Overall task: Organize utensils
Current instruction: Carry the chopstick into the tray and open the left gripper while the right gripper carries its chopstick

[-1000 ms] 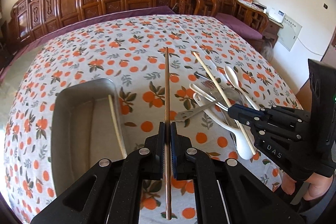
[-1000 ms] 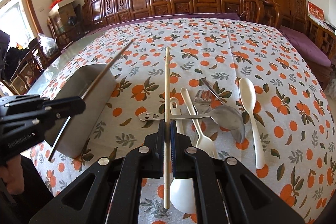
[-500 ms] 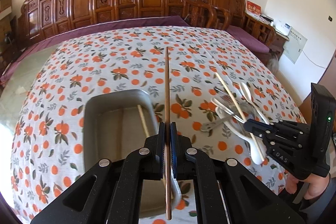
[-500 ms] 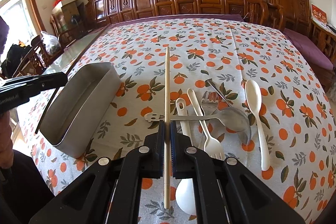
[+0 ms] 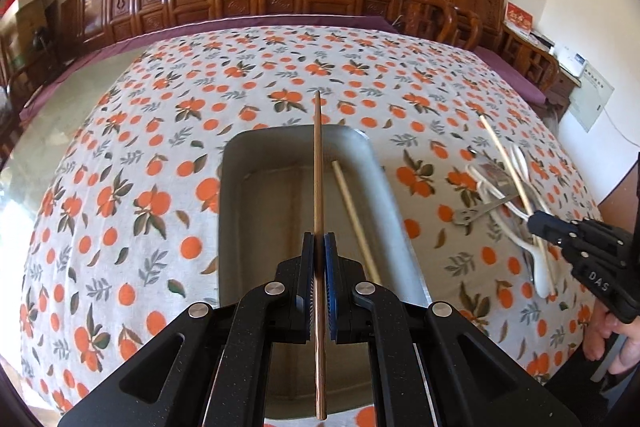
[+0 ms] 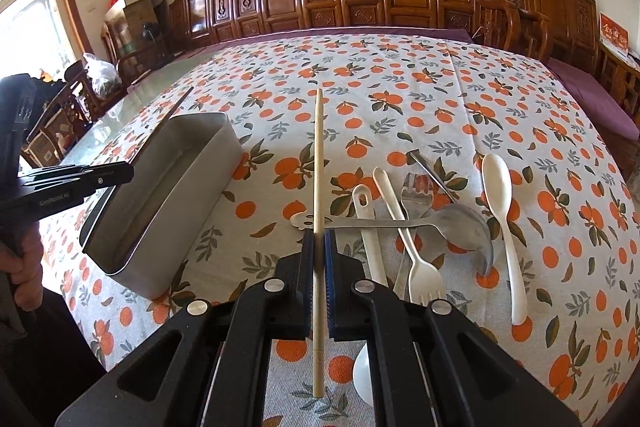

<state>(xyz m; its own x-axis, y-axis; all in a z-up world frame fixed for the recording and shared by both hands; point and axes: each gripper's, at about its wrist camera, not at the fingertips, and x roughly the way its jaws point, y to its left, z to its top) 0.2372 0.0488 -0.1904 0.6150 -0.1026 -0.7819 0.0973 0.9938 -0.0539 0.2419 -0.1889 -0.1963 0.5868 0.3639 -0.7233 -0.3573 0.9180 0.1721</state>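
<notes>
The left gripper clamps a brown chopstick whose tip reaches beyond the metal tray below its fingers; released tilted, it could catch the far rim. One pale chopstick lies inside. The right gripper pinches another pale chopstick. Right of its fingers lie about six spoons and forks.
</notes>
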